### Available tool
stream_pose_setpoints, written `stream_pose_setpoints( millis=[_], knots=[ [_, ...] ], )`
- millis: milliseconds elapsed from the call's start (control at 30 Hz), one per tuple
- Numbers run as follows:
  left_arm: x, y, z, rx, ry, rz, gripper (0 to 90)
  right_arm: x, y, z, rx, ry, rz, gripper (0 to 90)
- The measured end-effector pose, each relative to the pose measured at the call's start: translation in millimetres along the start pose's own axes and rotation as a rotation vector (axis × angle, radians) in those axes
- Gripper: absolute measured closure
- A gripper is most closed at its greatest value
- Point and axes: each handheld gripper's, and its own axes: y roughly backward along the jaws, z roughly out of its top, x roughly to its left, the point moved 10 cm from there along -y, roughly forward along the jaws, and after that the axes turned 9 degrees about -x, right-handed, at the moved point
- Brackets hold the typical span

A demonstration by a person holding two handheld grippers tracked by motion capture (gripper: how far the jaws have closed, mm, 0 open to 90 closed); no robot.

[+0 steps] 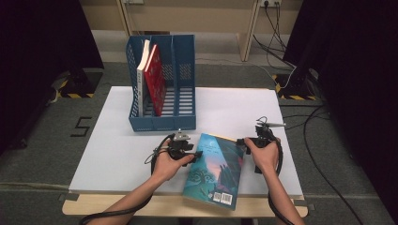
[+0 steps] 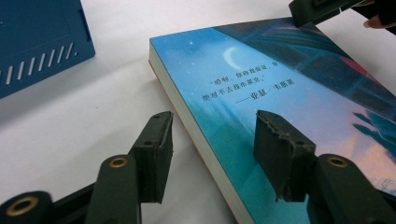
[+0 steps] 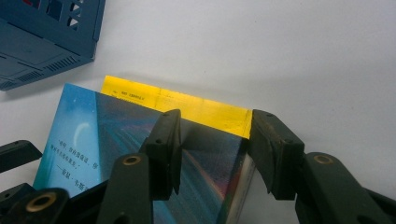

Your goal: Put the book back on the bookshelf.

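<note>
While both grippers, left (image 1: pixel 196 153) and right (image 1: pixel 242 140), straddle its edges spread, the blue night-sky paperback (image 1: pixel 215 169) lies flat

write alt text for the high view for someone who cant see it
A person's two hands hold the left gripper and right gripper at opposite edges of a blue-covered book lying flat on a white table. Behind it stands a blue file rack with a white book and a red book upright in its left slot.
</note>
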Motion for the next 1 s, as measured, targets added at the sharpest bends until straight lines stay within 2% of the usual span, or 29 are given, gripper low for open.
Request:
stream_pose_setpoints(
  millis=[100, 167, 233, 333, 433, 600, 867, 1000],
  knots=[
    [-1.7, 0.1, -0.7, 0.001, 0.004, -0.013, 48.7, 2.1, 0.2, -0.3, -0.007, 0.015, -0.013, 55.8],
    [-3.4, 0.2, -1.2, 0.004, 0.007, -0.020, 49.0, 6.3, -1.1, -0.9, -0.006, 0.025, -0.006, 59.3],
    [-2.1, 1.3, -1.1, 0.004, -0.004, -0.009, 48.4, 11.3, -1.9, -2.3, 0.006, 0.036, 0.004, 62.4],
    [-0.4, 3.1, -2.3, 0.008, 0.001, -0.011, 48.9, 15.5, -2.8, -2.7, 0.003, 0.066, -0.013, 62.4],
    [0.1, 3.8, -2.8, 0.005, 0.009, -0.016, 49.5, 17.4, -2.7, -2.9, 0.015, 0.066, -0.010, 61.2],
    [-0.3, 4.5, -3.9, 0.001, 0.020, -0.011, 49.9, 16.2, -7.0, 3.0, -0.006, 0.049, 0.013, 57.0],
    [-0.5, 4.9, -4.8, 0.002, 0.022, -0.015, 50.7, 15.0, -13.3, 4.3, 0.003, 0.024, 0.038, 53.8],
    [-0.6, 5.2, -5.2, 0.005, 0.021, -0.015, 50.8, 13.2, -13.4, 4.0, 0.008, 0.031, 0.055, 53.7]
  ],
)
